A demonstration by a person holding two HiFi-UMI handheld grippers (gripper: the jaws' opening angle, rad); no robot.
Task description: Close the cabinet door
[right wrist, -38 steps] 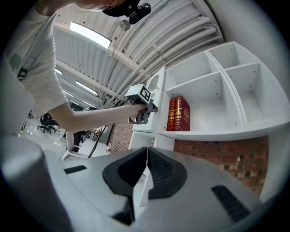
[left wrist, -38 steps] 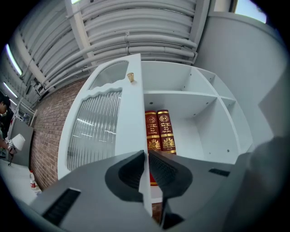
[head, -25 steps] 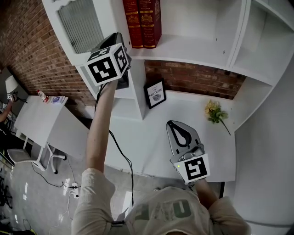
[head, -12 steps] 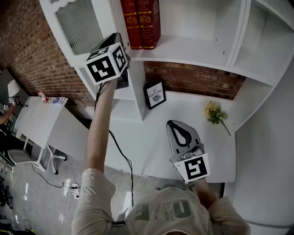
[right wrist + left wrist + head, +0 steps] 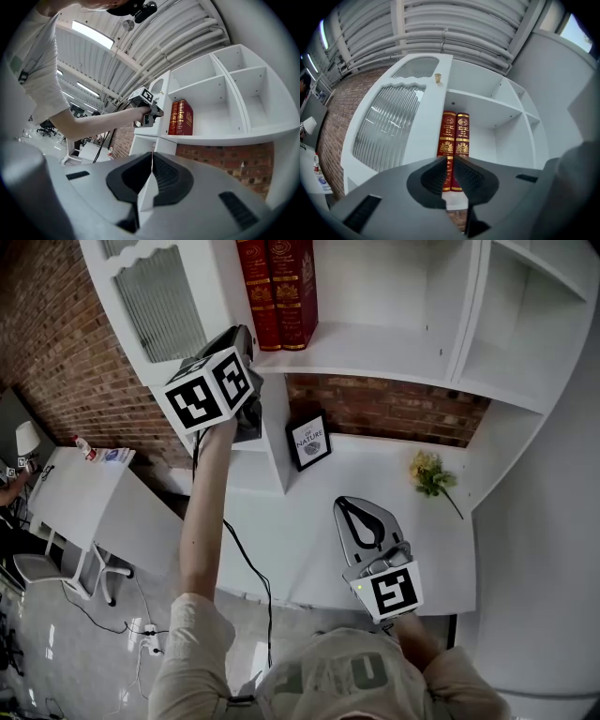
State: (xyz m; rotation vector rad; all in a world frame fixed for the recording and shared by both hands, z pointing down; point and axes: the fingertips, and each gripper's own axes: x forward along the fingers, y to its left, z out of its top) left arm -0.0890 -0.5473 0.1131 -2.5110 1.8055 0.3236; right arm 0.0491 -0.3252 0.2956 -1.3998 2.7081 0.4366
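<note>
The white cabinet door [image 5: 164, 301] with a ribbed glass pane stands swung open at the upper left, hinged on the brick-wall side. In the left gripper view the door [image 5: 389, 126] fills the left, its brass knob [image 5: 438, 78] high on the free edge. My left gripper [image 5: 246, 337] is raised by the door's lower free corner, shut and empty; whether it touches the door I cannot tell. Its jaws [image 5: 449, 161] point at two red books [image 5: 454, 136] inside the cabinet. My right gripper [image 5: 354, 505] hovers low over the desk, shut with nothing in it [image 5: 151, 157].
The books [image 5: 277, 292] stand on a white shelf [image 5: 375, 338]. Below, on the white desk [image 5: 272, 521], are a framed picture [image 5: 309, 439] and a yellow flower [image 5: 429, 474]. A black cable [image 5: 248, 559] hangs from the left gripper. A side table [image 5: 75, 493] stands far left.
My left gripper has shifted slightly left and down beside the door's edge and rolled a little. The right gripper has stayed where it was.
</note>
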